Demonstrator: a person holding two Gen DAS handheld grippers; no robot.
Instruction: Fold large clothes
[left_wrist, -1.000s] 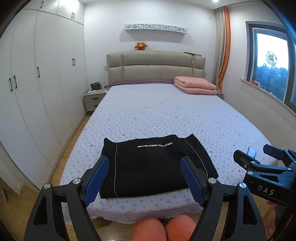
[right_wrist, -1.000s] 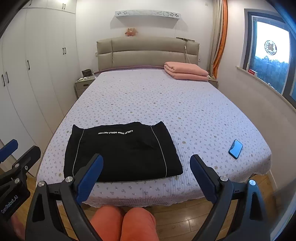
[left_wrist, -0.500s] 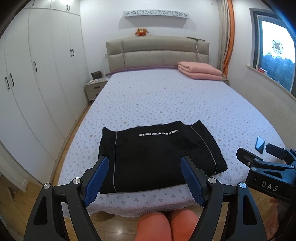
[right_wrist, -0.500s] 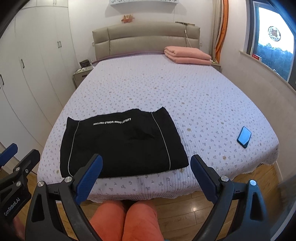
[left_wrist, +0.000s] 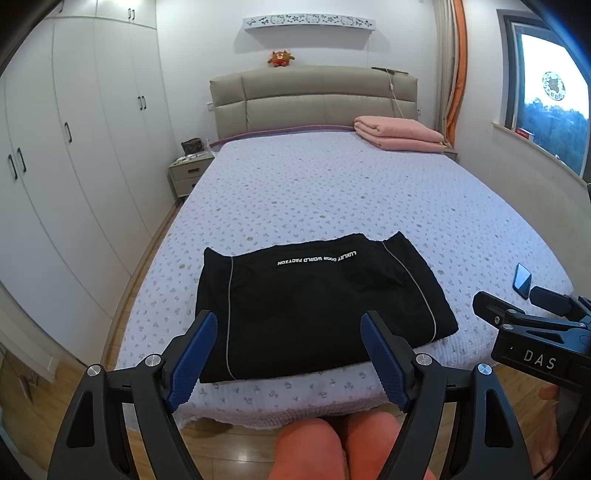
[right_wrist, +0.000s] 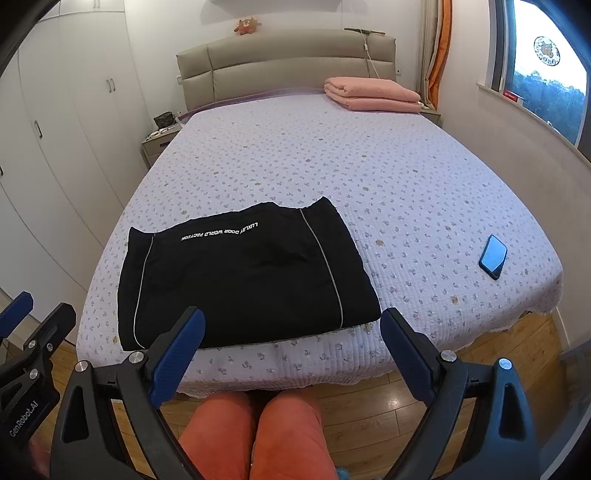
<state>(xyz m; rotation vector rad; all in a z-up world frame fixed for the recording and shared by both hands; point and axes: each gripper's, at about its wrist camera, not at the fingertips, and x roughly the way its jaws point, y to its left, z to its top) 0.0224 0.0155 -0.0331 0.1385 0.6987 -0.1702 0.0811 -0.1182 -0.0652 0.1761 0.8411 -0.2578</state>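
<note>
A black garment (left_wrist: 314, 299) with thin white side stripes and white lettering lies folded into a flat rectangle near the foot edge of the bed (left_wrist: 332, 192); it also shows in the right wrist view (right_wrist: 240, 273). My left gripper (left_wrist: 288, 354) is open and empty, held above the foot edge in front of the garment. My right gripper (right_wrist: 291, 350) is open and empty, held above the foot edge at the garment's near right corner. Neither touches the cloth.
A blue phone (right_wrist: 493, 256) lies on the bed's near right part. A folded pink blanket (right_wrist: 373, 94) sits by the headboard. White wardrobes (left_wrist: 66, 155) and a nightstand (left_wrist: 188, 171) stand left. A window wall is right. The person's orange-clad knees (right_wrist: 258, 432) are below.
Both grippers have risen and tilted down a little, so the garment and bed sit lower and fuller in view. The garment has not moved. Both grippers stay open.
</note>
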